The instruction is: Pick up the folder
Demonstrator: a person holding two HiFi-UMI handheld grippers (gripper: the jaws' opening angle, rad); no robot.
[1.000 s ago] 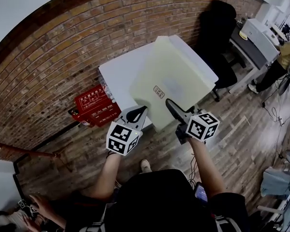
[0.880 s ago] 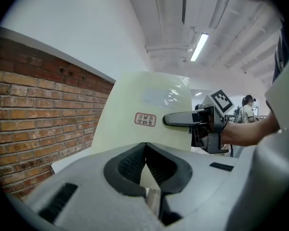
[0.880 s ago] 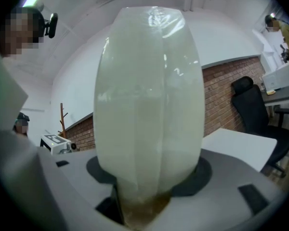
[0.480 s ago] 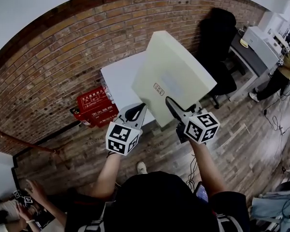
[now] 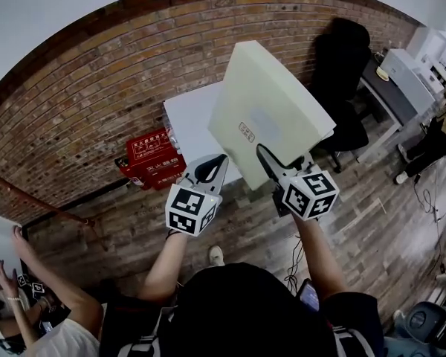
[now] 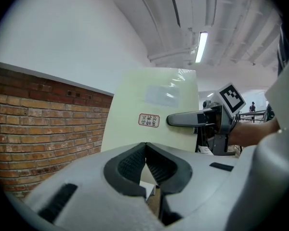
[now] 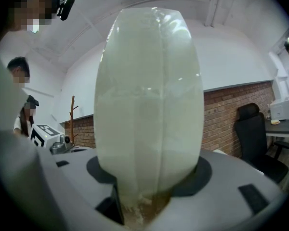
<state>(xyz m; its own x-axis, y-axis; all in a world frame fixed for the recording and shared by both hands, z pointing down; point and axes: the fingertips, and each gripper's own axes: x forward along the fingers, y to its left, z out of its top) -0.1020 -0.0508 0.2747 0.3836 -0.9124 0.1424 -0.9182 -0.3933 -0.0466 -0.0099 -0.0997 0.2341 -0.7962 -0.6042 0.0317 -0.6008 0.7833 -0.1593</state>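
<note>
Compared with a second ago, the folder point(image 5: 271, 117) has been lifted higher and tipped up more steeply. Its far edge is now seen against the brick wall point(image 5: 97, 103), where before it lay lower and flatter over the desk point(image 5: 189, 121). More of the desk's right side is covered by it in the head view, and only the left part and the near left corner are left showing. Both grippers have been raised with it. At the lower left of the head view, an arm of another person point(image 5: 37, 274) has been brought up where only a hand was seen earlier.

The folder is held clear of the desk, above its near right part, with a small printed label point(image 5: 246, 132) on the face turned toward the camera. The right gripper point(image 5: 266, 157) is clamped on the folder's near edge. In the right gripper view the pale sheet is seen edge-on, rising straight up from between the jaws, with the pads pressed against it on both sides.

The left gripper point(image 5: 212, 168) is held just beside the folder's near left corner. Its jaws are closed together at the tips, and nothing is seen between them in the left gripper view. There the folder stands beyond the jaws, with the right gripper fastened to it. Whether the left tips touch the folder's edge cannot be told.

A red box point(image 5: 152, 158) is seen on the floor against the wall, off the desk's left edge. A black chair point(image 5: 342, 58) stands past the desk's right edge.
</note>
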